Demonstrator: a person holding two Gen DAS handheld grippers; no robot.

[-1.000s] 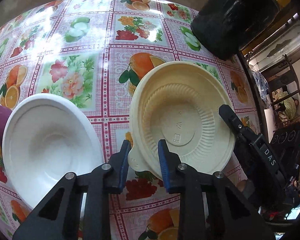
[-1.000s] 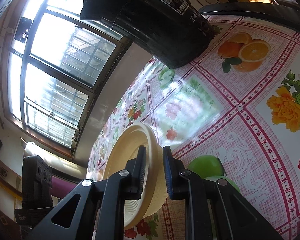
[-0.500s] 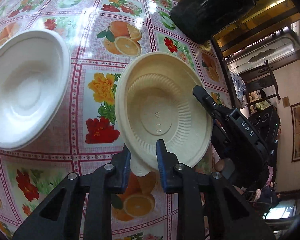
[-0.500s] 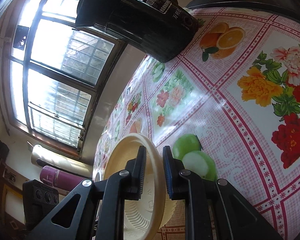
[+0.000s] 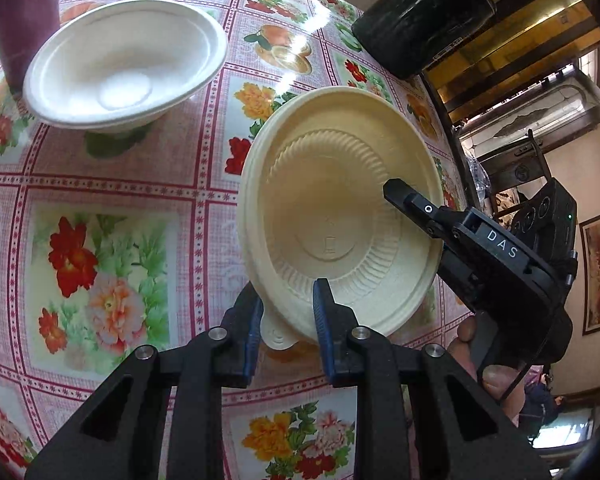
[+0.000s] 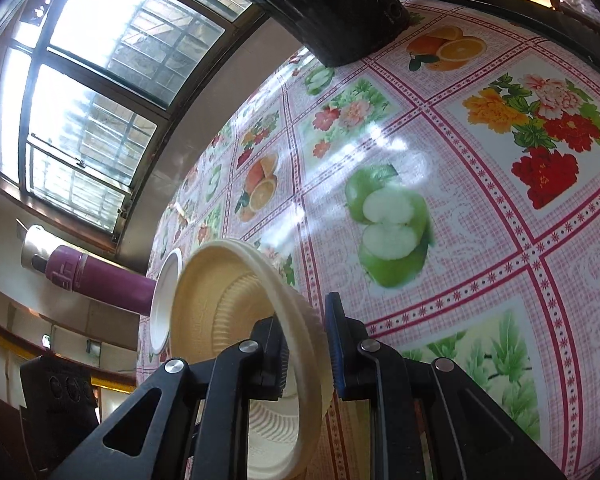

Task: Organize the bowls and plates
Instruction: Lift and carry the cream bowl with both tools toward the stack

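Observation:
A cream ribbed bowl [image 5: 336, 220] is held tilted above the flowered tablecloth. My left gripper [image 5: 286, 312] is shut on its near rim by the small tab. My right gripper [image 6: 306, 340] is shut on the opposite rim; its finger shows inside the bowl in the left wrist view [image 5: 404, 200]. The same cream bowl [image 6: 236, 304] fills the lower left of the right wrist view. A white bowl [image 5: 124, 64] sits upright on the table at the upper left, apart from both grippers; its edge shows in the right wrist view [image 6: 162, 300].
A purple flask [image 6: 96, 284] stands just behind the white bowl, also at the left wrist view's edge [image 5: 24, 20]. A black rice cooker [image 5: 424, 20] sits at the table's far edge. The tablecloth [image 5: 112, 240] spreads below. A window lies beyond.
Both grippers have moved with the cream bowl, still gripping it. The white bowl and the flask now sit farther up and left in the left wrist view.

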